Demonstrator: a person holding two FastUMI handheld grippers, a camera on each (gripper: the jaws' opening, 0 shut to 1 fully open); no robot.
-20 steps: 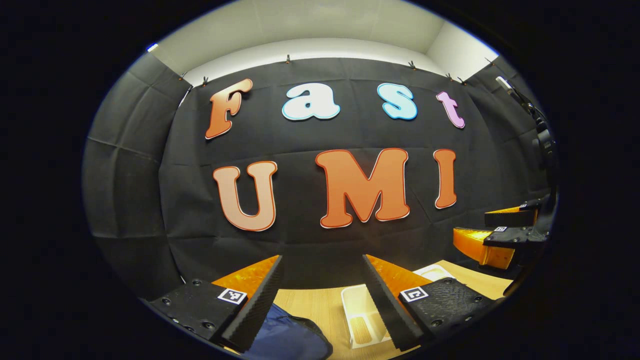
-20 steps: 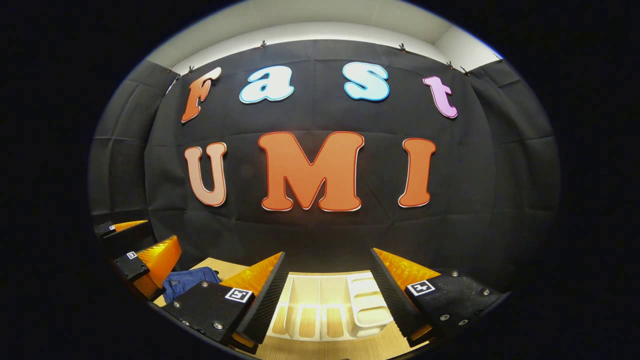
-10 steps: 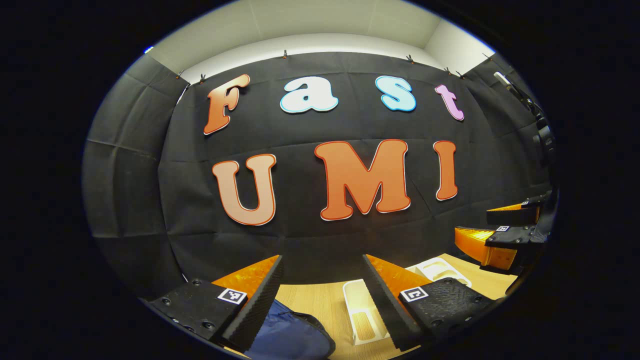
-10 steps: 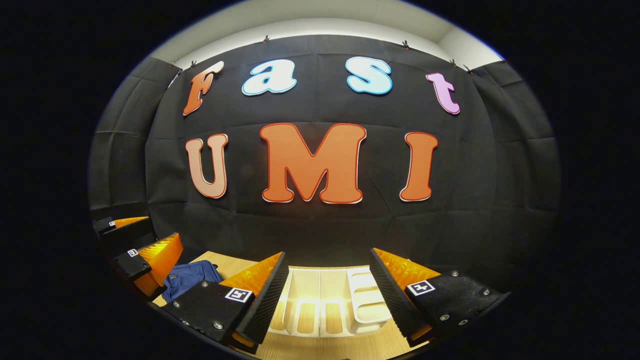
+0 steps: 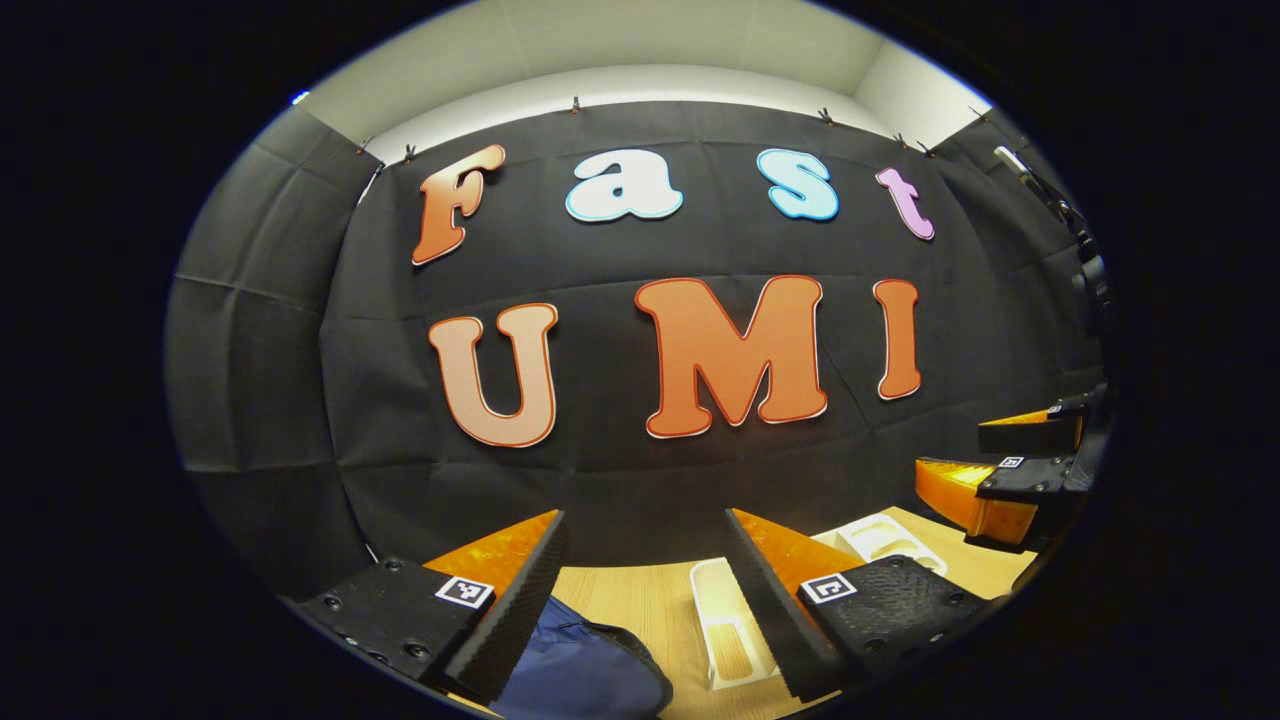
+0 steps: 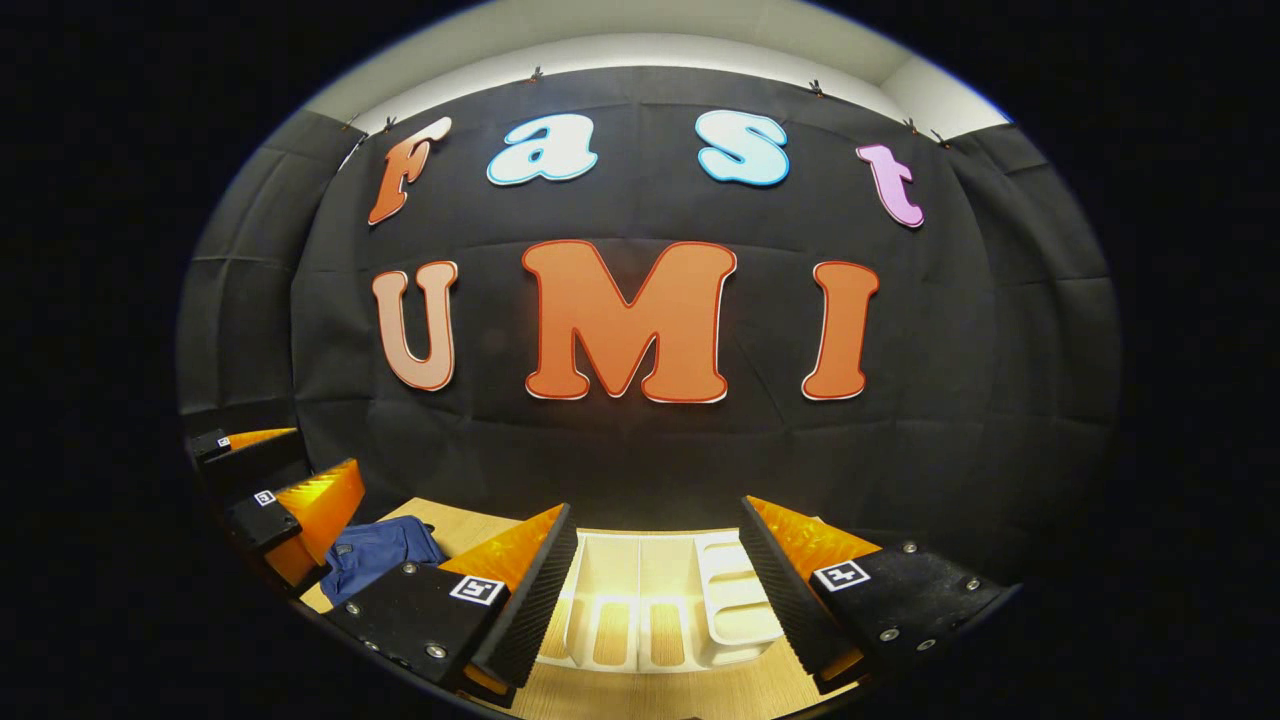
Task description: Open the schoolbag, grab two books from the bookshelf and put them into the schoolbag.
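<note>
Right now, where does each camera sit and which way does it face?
Left gripper view: rides on the left hand-held gripper, facing the booth wall, above the blue schoolbag; the right hand-held gripper shows at its right.
Right gripper view: rides on the right hand-held gripper, facing the wall, above the white bookshelf.
Shared: wooden table, schoolbag, bookshelf, both open grippers.

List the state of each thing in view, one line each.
left gripper: open, holding nothing, above the table.
right gripper: open, holding nothing, in front of the rack.
schoolbag: lying on the table, untouched; whether it is zipped cannot be told.
rack: white, standing on the table; no books can be made out in its slots.
table: wooden, bearing the schoolbag and the rack.
</note>
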